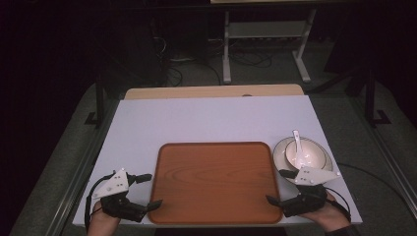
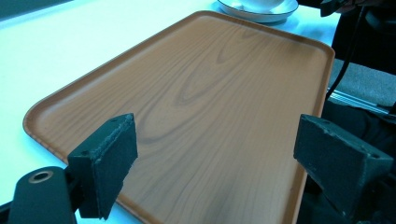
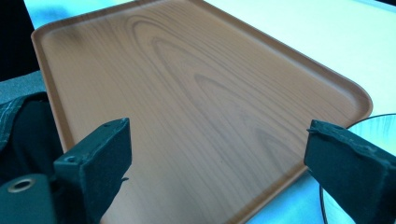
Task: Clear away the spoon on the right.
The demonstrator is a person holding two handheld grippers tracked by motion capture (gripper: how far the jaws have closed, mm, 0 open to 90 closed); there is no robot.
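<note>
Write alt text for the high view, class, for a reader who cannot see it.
An empty wooden tray lies on a white table, with the left gripper and right gripper open at its near corners. A bowl with a spoon sits on a plate right of the tray.

Left black two-jaw gripper [image 1: 147, 191] & right black two-jaw gripper [image 1: 276, 186]: both w/ jaws spread wide, pointing inward toward each other.
</note>
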